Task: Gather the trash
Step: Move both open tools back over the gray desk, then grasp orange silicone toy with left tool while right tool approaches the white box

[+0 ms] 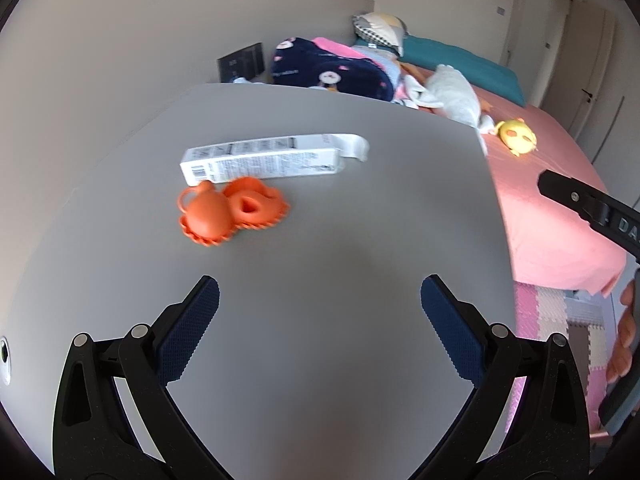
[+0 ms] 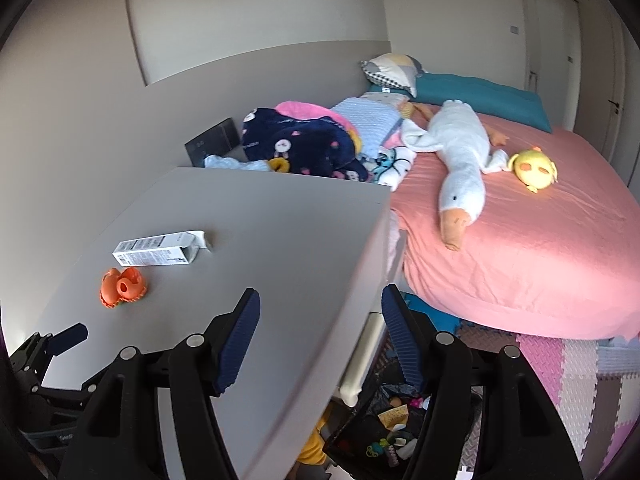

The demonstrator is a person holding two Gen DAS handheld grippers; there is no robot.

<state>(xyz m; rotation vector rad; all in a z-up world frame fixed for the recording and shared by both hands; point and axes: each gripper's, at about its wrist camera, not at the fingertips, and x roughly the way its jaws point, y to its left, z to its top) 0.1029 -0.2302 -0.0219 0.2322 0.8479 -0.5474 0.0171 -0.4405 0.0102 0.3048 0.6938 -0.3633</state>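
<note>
A white cardboard box (image 1: 264,160) with an open flap lies on the grey table (image 1: 320,220), and an orange plastic item (image 1: 228,210) lies just in front of it. Both also show in the right wrist view: the box (image 2: 160,250) and the orange item (image 2: 122,284). My left gripper (image 1: 320,300) is open and empty, above the table short of them. My right gripper (image 2: 320,312) is open and empty over the table's right edge. A black bin bag (image 2: 384,428) holding trash sits on the floor below the right gripper.
A bed with a pink sheet (image 2: 540,248) stands right of the table, with a white goose plush (image 2: 460,160), a yellow plush (image 2: 534,168) and a dark blue blanket (image 2: 300,140). Foam mats (image 2: 580,380) cover the floor. The right gripper shows in the left view (image 1: 592,204).
</note>
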